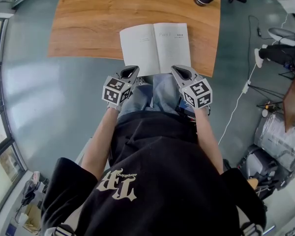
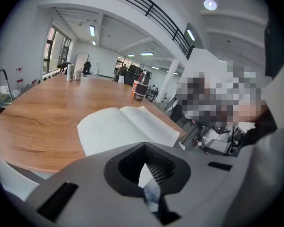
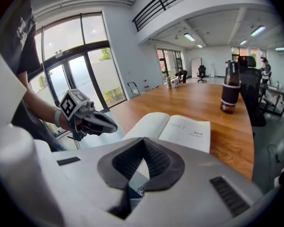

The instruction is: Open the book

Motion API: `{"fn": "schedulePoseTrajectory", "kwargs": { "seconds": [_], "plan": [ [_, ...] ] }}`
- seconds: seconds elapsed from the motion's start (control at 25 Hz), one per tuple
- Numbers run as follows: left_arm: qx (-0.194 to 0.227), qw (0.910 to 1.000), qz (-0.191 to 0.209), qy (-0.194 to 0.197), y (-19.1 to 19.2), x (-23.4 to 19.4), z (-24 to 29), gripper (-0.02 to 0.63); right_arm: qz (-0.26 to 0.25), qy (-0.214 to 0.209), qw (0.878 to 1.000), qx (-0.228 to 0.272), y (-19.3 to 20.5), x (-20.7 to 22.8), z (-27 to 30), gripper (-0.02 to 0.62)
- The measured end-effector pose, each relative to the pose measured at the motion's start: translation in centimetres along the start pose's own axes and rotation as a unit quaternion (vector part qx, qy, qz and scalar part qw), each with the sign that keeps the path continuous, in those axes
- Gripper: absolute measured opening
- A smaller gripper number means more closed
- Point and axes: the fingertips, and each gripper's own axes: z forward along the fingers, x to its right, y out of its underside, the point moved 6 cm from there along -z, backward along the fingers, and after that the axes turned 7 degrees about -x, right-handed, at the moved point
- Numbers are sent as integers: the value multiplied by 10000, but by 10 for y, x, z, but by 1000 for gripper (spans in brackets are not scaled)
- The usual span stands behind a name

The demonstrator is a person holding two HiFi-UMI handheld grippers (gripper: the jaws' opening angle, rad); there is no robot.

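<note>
Wooden worktop (image 1: pixel 88 23) carries the book (image 1: pixel 155 48), which lies flat with both pages spread at the worktop's near edge, in the upper middle of the head view. Its spine runs straight up the frame, away from the person. The left gripper (image 1: pixel 130 69) hovers at the lower edge of the left page and the right gripper (image 1: pixel 180 71) at the lower edge of the right page, one on each side of the spine, so neither is nearer. Both gripper views show the book ahead and below, apart from the fingers (image 2: pixel 158 170), which are pressed together on both sides with nothing between them. Judged from how the pages lie, the opening looks done, and any further move would reach forward and down.
</note>
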Motion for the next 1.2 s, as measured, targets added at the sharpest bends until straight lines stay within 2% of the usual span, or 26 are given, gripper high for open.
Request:
{"fn": "schedulePoseTrajectory", "kwargs": {
  "seconds": [0.2, 0.44, 0.72, 0.92, 1.2],
  "plan": [
    [492, 9987, 128, 69, -41, 14, -23, 5, -16, 400, 9988, 271, -22, 11, -41, -12],
    [763, 9969, 183, -1, -64, 25, -38, 5, -220, 592, 9973, 387, -37, 23, -73, -12],
    [798, 9956, -232, -439, -59, 30, -53, 5, -517, 350, 9973, 392, -40, 45, -80, -12],
    [990, 9920, -301, -729, -83, 47, -54, 5, -806, 58, 9960, 392, -46, 61, -90, -12],
    [1242, 9887, -234, -803, -115, 99, -36, 5, -1211, -306, 9916, 323, -49, 86, -109, -12]
  ]
}}
